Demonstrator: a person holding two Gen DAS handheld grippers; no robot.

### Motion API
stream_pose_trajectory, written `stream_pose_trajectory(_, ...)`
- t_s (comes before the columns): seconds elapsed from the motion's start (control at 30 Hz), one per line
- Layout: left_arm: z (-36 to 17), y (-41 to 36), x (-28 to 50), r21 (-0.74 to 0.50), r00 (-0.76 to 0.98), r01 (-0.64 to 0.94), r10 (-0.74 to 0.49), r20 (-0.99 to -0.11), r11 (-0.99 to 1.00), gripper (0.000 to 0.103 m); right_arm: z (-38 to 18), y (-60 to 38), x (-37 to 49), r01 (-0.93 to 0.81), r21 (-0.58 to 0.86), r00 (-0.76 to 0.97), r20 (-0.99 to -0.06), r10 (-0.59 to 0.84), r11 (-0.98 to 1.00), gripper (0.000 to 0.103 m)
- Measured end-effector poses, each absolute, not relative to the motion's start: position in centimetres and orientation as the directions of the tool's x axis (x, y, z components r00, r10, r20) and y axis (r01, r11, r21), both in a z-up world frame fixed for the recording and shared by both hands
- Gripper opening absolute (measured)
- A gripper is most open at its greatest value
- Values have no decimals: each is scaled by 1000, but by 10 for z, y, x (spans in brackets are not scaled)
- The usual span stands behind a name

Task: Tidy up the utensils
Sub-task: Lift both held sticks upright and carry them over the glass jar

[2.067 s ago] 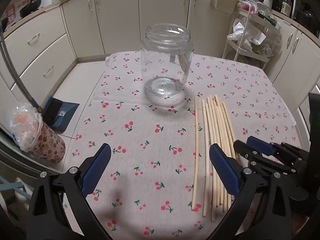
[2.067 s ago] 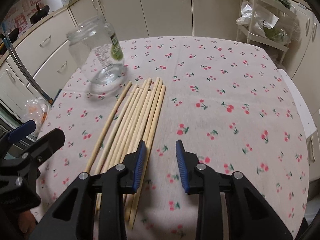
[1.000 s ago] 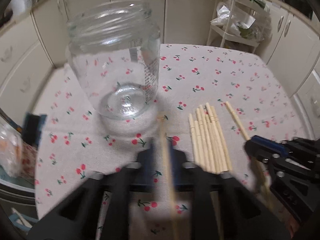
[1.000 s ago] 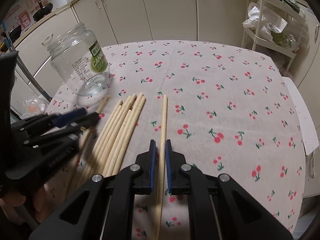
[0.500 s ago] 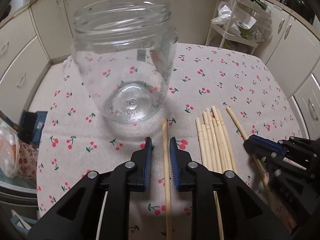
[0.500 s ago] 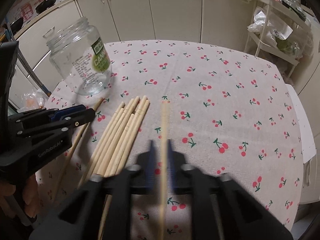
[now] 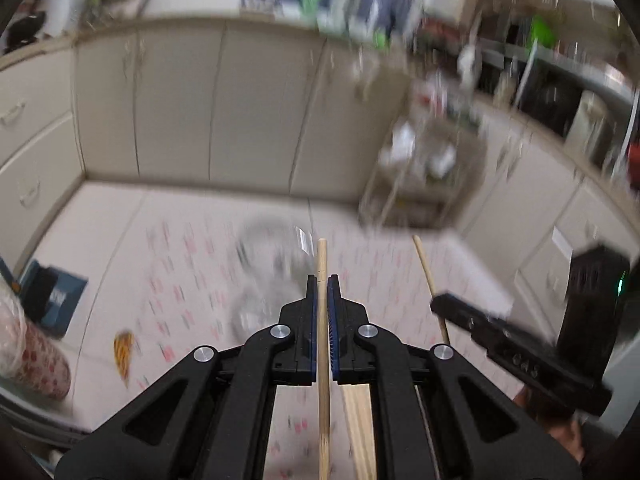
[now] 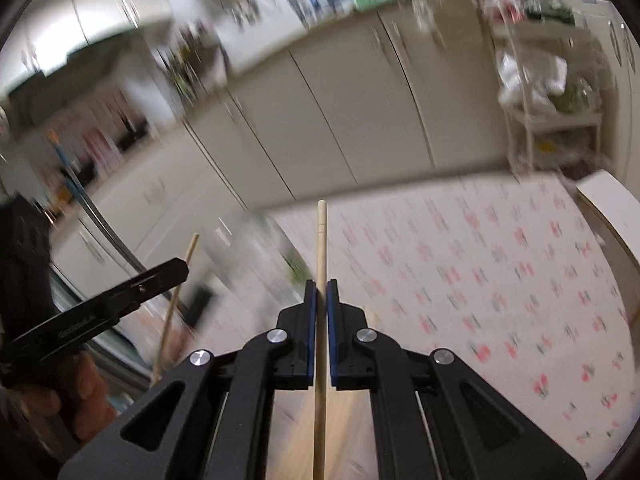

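Your left gripper (image 7: 322, 284) is clamped on one chopstick (image 7: 322, 356), and your right gripper (image 8: 320, 288) is clamped on another chopstick (image 8: 319, 320), both lifted off the table (image 8: 500, 264). Below, the remaining chopsticks (image 7: 358, 432) lie bundled on the cherry-print cloth. Farther ahead stands the glass jar (image 7: 272, 264), blurred, apparently empty. By my reading nothing is stowed yet; the two held sticks go in first, then the bundle.

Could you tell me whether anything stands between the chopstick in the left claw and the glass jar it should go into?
Nothing visible does. The left claw is shut on a chopstick whose tip points at the blurred jar just beyond it. The right claw, shut on its own chopstick, is off to the side.
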State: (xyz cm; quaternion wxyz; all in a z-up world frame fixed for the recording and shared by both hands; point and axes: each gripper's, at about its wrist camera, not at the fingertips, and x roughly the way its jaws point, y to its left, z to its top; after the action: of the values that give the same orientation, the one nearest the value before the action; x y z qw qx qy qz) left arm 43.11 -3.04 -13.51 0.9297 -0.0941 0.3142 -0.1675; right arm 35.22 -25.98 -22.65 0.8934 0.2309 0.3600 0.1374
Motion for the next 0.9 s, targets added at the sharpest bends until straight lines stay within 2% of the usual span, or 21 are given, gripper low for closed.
stream_pose_trajectory(0.1,-110,-12,441,-341,819,230,-371,-438,911,4,-204,-253,368,-102,563,774,-473,422,820,6)
stream_pose_trajectory(0.2,-92,-4,459,-380,863,209,-353,-361,901,4,-192,-240,392,-121,588,818,-398,416,800,6)
stream_pose_trajectory(0.43,-65,2,489,-413,954,144,-236,-183,899,4,-184,-229,438,-117,638,878,-291,379,761,6)
stream_pose_trajectory(0.63,-76,3,522,-421,972,92,-173,-158,902,4,-202,-210,464,-134,622,884,-276,376,772,6)
stream_pose_trajectory(0.9,-111,4,538,-408,975,72,-151,-164,910,4,-233,-200,479,-125,590,869,-323,376,798,6)
